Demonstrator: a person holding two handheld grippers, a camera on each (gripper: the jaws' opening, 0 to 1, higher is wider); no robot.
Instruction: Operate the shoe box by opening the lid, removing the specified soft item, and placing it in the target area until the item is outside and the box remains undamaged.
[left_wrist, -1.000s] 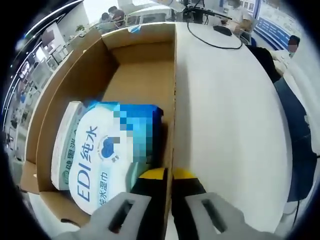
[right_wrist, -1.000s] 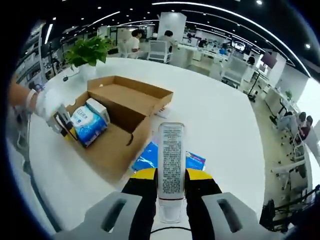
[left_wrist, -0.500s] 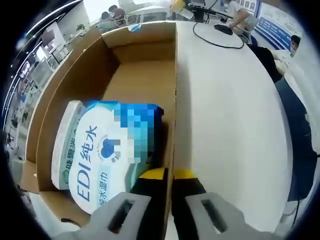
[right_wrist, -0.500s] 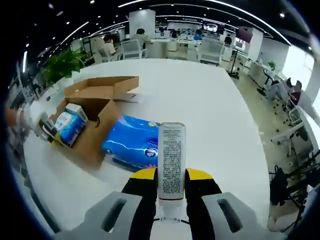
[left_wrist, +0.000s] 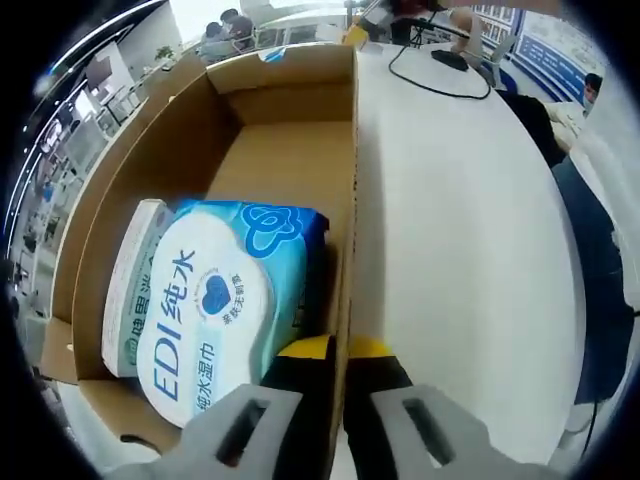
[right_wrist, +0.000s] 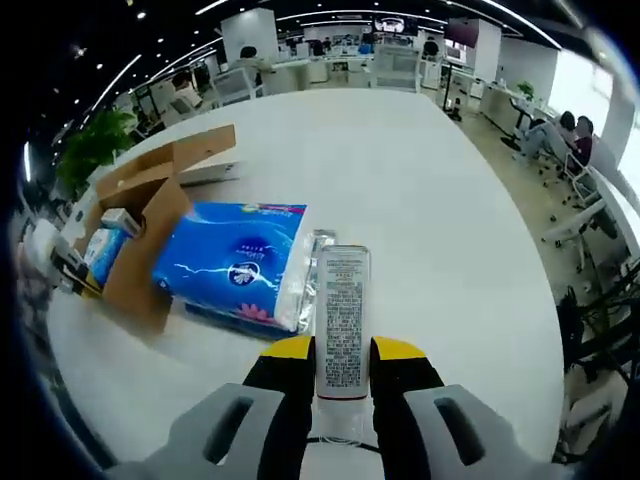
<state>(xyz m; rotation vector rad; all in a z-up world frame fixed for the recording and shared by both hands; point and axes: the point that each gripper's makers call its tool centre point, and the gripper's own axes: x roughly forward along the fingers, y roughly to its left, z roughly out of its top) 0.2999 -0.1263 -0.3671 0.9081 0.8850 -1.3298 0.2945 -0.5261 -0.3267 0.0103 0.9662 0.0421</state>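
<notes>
The open cardboard shoe box (left_wrist: 290, 150) holds a pale blue wet-wipes pack (left_wrist: 215, 310), lying against a white-and-green pack (left_wrist: 128, 290). My left gripper (left_wrist: 338, 352) is shut on the box's right wall near its front corner, one jaw inside and one outside. In the right gripper view, my right gripper (right_wrist: 342, 350) is shut on a white labelled bottle (right_wrist: 343, 315), held above the white table (right_wrist: 440, 200). Beyond it a blue tissue pack (right_wrist: 235, 260) lies on the table beside the box (right_wrist: 140, 235). The left gripper (right_wrist: 70, 265) shows at the box's far-left side.
A black cable (left_wrist: 440, 85) crosses the table far beyond the box. A seated person (left_wrist: 590, 95) is at the table's right edge. The box flap (right_wrist: 180, 155) lies open behind the box. A green plant (right_wrist: 95, 140) stands at the far left, office chairs beyond.
The right gripper view has swung over the table with the bottle still held; the blue tissue pack now sits closer. The left gripper stays on the box wall.
</notes>
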